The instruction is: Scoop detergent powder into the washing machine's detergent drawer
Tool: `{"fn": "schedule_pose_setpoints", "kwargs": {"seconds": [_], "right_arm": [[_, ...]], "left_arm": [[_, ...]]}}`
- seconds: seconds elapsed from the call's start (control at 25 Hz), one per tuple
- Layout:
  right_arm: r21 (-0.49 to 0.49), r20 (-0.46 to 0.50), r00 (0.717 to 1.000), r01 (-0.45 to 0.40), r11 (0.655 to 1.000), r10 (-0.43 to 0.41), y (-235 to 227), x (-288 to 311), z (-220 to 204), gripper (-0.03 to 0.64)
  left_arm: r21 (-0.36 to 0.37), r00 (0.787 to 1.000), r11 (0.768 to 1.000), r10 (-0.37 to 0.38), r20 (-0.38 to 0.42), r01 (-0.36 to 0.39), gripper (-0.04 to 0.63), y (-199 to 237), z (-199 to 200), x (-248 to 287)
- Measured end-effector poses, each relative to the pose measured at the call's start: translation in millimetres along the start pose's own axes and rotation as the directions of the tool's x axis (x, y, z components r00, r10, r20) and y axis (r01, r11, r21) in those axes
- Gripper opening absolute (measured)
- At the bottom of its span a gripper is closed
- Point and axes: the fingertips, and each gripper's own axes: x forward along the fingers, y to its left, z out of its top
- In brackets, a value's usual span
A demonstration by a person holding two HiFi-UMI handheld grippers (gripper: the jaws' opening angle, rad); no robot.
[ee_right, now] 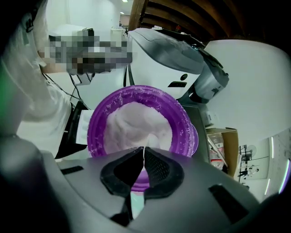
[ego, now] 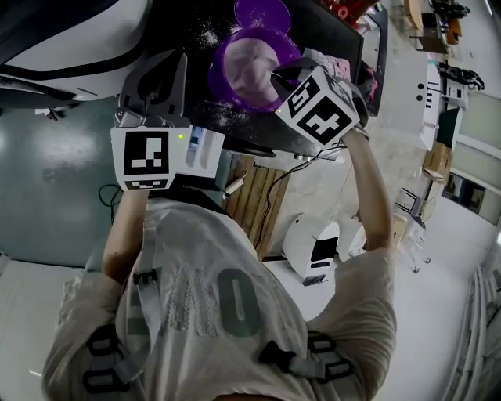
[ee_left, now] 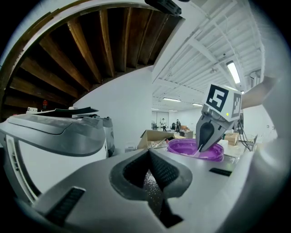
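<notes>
A purple tub (ego: 227, 59) heaped with white detergent powder (ee_right: 136, 123) stands on a black tabletop (ego: 329, 39). My right gripper (ego: 274, 76) reaches over the tub's near rim (ee_right: 97, 123). It is shut on a thin white scoop handle (ee_right: 144, 157), and the scoop's bowl is hidden under the jaws. In the left gripper view the right gripper (ee_left: 201, 148) dips into the tub (ee_left: 182, 148). My left gripper (ego: 160, 63) hovers left of the tub, shut on nothing (ee_left: 149, 151). No detergent drawer shows.
Spilled powder (ego: 210, 35) speckles the black top beside the tub. The purple lid (ego: 262, 12) lies just behind it. A white rounded machine (ee_right: 163, 54) stands past the tub. A wooden pallet (ego: 250, 196) and a small white appliance (ego: 313, 243) sit on the floor below.
</notes>
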Motion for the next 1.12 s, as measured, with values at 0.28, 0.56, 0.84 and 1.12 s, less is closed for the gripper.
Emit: {"fn": "schedule_pose_setpoints", "kwargs": {"seconds": [0.28,0.56,0.84,1.12], "right_arm": [[0.196,0.063,0.991,-0.126,0.972,0.115,7.8,-6.6,3.0,0.011],[0.472,0.185,0.963,-0.261,0.842,0.196,5.2,-10.1,-0.9,0.011],[0.679,0.383,0.891,-0.451,0.579,0.245,-3.2,-18.6,2.6,0.011],[0.740,0.585,0.796,-0.602,0.299,0.156,-15.5,-31.1,6.9,0.011]], "left_arm": [[0.000,1.000,1.000,0.005,-0.002,-0.005,0.020,-1.4,0.1,-3.2],[0.014,1.000,1.000,0.017,0.022,-0.017,0.020,-1.8,8.6,-6.9],[0.020,0.999,0.999,0.024,0.028,-0.025,0.020,-2.4,14.4,-8.8],[0.040,0.999,0.999,0.023,0.033,-0.024,0.020,-3.0,19.9,-14.1]]}}
